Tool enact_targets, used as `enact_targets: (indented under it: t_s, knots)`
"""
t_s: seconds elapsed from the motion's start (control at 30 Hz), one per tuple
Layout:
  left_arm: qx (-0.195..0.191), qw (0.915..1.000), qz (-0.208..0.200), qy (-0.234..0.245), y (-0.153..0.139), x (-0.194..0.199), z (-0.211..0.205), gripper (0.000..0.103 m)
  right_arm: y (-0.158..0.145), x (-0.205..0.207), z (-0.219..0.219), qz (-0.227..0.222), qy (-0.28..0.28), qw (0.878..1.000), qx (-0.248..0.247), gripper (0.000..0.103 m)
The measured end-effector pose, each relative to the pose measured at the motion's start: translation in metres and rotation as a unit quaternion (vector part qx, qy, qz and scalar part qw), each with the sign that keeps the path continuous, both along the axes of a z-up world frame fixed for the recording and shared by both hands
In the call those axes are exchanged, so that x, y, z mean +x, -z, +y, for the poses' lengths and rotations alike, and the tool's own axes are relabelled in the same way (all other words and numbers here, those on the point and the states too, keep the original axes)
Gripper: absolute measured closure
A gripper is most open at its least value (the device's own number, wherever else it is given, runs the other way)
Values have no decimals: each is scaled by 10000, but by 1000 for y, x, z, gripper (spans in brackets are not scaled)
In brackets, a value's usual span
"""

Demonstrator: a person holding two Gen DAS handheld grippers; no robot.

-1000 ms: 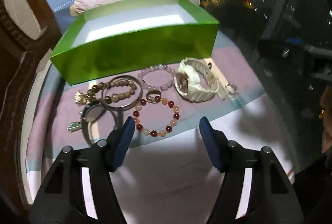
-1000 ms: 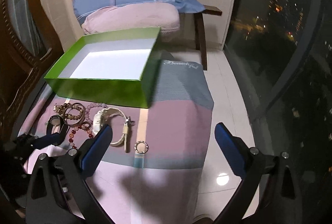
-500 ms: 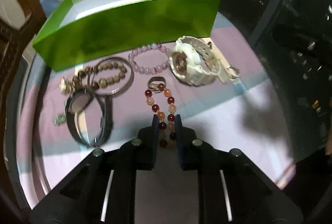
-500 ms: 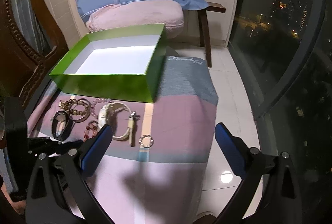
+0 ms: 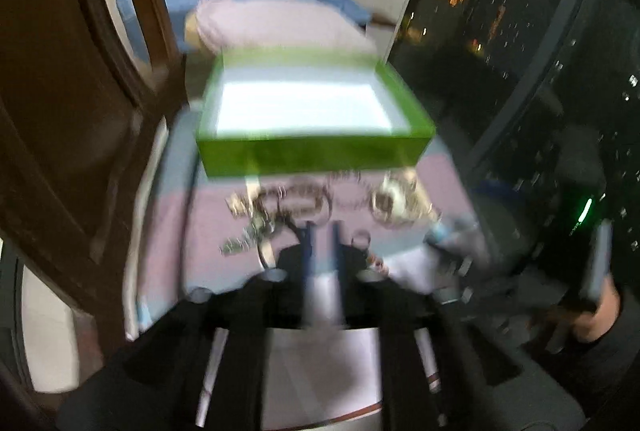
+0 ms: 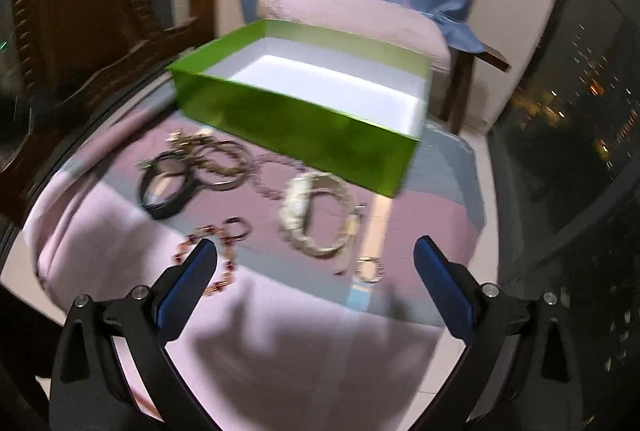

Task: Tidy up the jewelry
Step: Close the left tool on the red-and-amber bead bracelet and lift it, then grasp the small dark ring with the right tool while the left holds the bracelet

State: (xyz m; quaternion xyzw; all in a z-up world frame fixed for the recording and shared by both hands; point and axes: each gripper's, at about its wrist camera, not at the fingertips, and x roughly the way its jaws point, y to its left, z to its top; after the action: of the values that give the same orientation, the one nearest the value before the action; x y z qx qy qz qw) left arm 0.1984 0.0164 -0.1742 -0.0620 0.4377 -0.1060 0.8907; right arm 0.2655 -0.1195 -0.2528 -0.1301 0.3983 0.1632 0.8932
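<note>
Jewelry lies in a loose cluster on the cloth-covered worktop (image 6: 120,263), on the near side of the green box (image 6: 296,127), whose white inside looks empty. None of the pieces seems to be in the box yet, so I judge the sorting barely begun.

The right gripper (image 6: 316,251) hovers low over the near edge of the cluster with its fingers spread wide and nothing between them. Straight ahead of it, a little farther off, lies the white watch (image 6: 316,215), its band curled into a loop. The red bead bracelet (image 6: 218,259) is pulled into a narrow strand just beside the left finger (image 6: 188,283), its long axis running near to far. A small ring (image 6: 240,227) is at its far end and a stone-set ring (image 6: 370,269) lies to the right, near the watch clasp. Farther left are a dark bangle (image 6: 164,187) and overlapping metal and bead bangles (image 6: 220,167).

The left gripper (image 5: 322,243) is badly blurred. Its fingers stand narrow, almost together, and only pale cloth shows in the slit, so I cannot tell whether they grip anything.

The coming move turns on the box lying beyond the cluster: any piece has to be lifted over the near green wall. The right gripper looks best placed for the watch.
</note>
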Motion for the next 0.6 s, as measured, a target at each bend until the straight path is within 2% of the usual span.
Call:
enact_targets:
  t_s: [0.03, 0.13, 0.27, 0.4, 0.47, 0.5, 0.53, 0.6]
  knots:
    - [10, 9998, 166, 77, 14, 1, -9, 55, -1, 7, -11, 37, 228, 9997, 120, 6]
    - [274, 9975, 433, 484, 44, -3, -43, 55, -8, 23, -39, 128, 804, 9948, 608, 6]
    - [535, 9944, 422, 811, 67, -2, -77, 55, -11, 28, -49, 212, 1021, 9905, 902, 6]
    - [621, 9922, 687, 832, 89, 11, -87, 69, -11, 23, -39, 191, 820, 9934, 785, 6]
    - [776, 9928, 507, 758, 89, 14, -90, 72, -12, 20, -37, 211, 761, 9939, 770, 6]
    - [824, 9926, 533, 722, 88, 15, -91, 82, -12, 20, -37, 202, 840, 9938, 703, 6]
    - [787, 9924, 642, 700, 87, 17, -90, 95, -12, 21, -38, 206, 835, 9937, 716, 6]
    - [586, 9928, 827, 638, 85, 19, -84, 96, -13, 20, -39, 241, 785, 9936, 771, 6]
